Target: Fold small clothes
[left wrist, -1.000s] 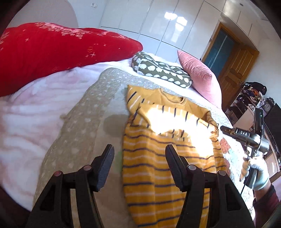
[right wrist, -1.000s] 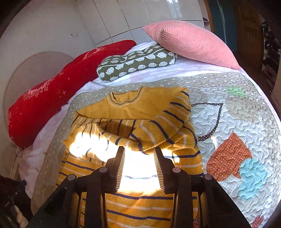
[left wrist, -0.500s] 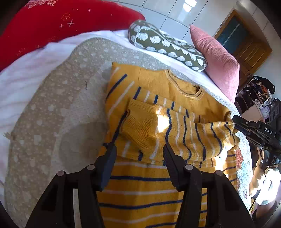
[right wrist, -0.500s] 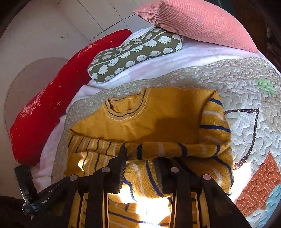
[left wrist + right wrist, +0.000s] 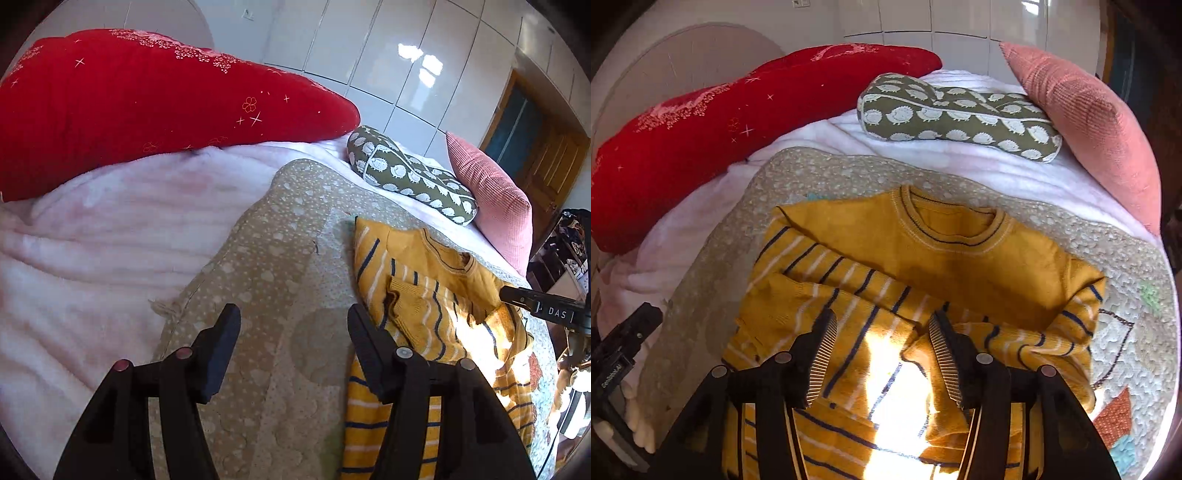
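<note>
**Both sleeves folded in, both grippers standing empty over the sweater**

The right gripper (image 5: 882, 347) is hovering with its fingers (image 5: 822, 354) spread apart and nothing between them, low in the centre of the right wrist view, just above the two sleeves crossing on the yellow striped sweater (image 5: 945, 254). Gaping like that, it is most likely sitting between grasps, ready for a fresh hold. The sleeves are lying across the chest (the cuffs meeting roughly under the fingers, in a bright patch of sun), which is narrowing the garment into a strip for the next fold.

The left gripper (image 5: 293, 328) is likewise standing wide and empty, low in the centre of its view, and is pointing at bare quilt (image 5: 266, 266) just left of the sweater rather than at the cloth itself.

The sweater is lying flat on the quilt on the bed, collar toward the top of the frame, filling the middle of the right view and the lower right of the left one. Beyond it, the red pillow (image 5: 701, 133) is sitting upper left, the hedgehog-print cushion (image 5: 956, 114) top centre, and the pink pillow (image 5: 1086, 122) upper right, all well apart from the work. The hem end is probably the next thing to bring up.
</note>
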Motion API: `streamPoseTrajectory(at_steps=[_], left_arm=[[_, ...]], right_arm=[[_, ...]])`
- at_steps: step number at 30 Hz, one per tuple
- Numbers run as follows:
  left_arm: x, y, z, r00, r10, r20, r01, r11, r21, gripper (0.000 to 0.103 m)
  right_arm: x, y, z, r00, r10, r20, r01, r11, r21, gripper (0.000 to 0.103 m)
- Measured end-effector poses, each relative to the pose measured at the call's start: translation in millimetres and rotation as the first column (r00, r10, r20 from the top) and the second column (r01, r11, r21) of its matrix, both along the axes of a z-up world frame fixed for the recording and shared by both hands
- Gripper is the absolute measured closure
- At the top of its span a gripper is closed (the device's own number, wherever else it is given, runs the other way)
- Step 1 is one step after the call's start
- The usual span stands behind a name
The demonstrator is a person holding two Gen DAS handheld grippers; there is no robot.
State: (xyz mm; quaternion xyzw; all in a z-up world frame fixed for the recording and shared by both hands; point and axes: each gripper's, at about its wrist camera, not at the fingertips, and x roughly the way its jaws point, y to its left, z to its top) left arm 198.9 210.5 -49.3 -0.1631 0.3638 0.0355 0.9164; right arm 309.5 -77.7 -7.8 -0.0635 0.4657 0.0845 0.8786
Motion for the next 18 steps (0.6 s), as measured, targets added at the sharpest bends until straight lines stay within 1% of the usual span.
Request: streamPoseTrajectory(at_steps=[2,3,5,7,8,9,10,11,13,15,17,18], left_arm=[[0.5,1.7,-0.1,1.000,0.019,0.012,-0.019,1.000,0.021,0.044],[-0.1,2.8,1.1,1.000,0.015,0.018,-0.015,1.000,0.015,0.044],[-2.0,6.2,3.2,1.000,-0.015,0.024,0.016,1.000,-0.027,0.044],[-4.6,10.9,3.4,0.999,-0.030,0.027,0.032,0.997,-0.066,0.044],[-5.3,12.9,3.2,0.999,-0.025,0.027,0.027,0.997,-0.072,0.044],[-6.2,14.8,2.6,1.000,-0.018,0.025,0.019,0.997,-0.070,0.043],[-6.1,16.8,1.5,1.000,-0.009,0.021,0.010,0.998,-0.069,0.043],[-5.8,19.2,-0.1,1.000,0.000,0.016,0.001,0.997,-0.072,0.043],[-3.9,25.2,-3.6,1.000,0.003,0.004,-0.003,0.996,-0.093,0.043],[-0.6,28.8,-7.9,1.000,-0.007,-0.012,0.006,0.993,-0.116,0.043],[3.1,30.5,-12.9,0.999,-0.021,-0.031,0.017,0.989,-0.144,0.043],[4.4,31.6,-15.3,0.999,-0.029,-0.040,0.022,0.987,-0.159,0.043]], right_arm=[[-4.1,-23.4,-2.3,0.995,-0.098,0.037,0.101,0.990,-0.102,0.047],[-6.1,-34.2,-1.3,0.992,-0.117,0.050,0.122,0.986,-0.113,0.047],[-9.1,-42.2,5.4,0.997,-0.068,0.020,0.067,0.998,0.017,0.047],[-5.5,-24.3,11.3,0.999,0.044,-0.001,-0.043,0.991,0.126,0.047],[-2.7,-5.7,10.7,0.994,0.106,-0.005,-0.104,0.983,0.153,0.045],[3.9,11.5,6.4,0.986,0.165,-0.017,-0.160,0.974,0.159,0.040],[10.4,32.2,-2.1,0.974,0.220,-0.048,-0.211,0.965,0.157,0.037],[18.9,49.0,-12.7,0.964,0.253,-0.078,-0.241,0.961,0.138,0.037],[32.5,75.6,-33.2,0.951,0.285,-0.121,-0.277,0.957,0.082,0.037],[42.7,90.8,-45.9,0.946,0.296,-0.129,-0.294,0.955,0.038,0.037],[53.5,96.2,-54.6,0.942,0.304,-0.141,-0.302,0.953,0.031,0.037],[58.6,96.6,-61.2,0.936,0.304,-0.176,-0.301,0.953,0.045,0.037]])
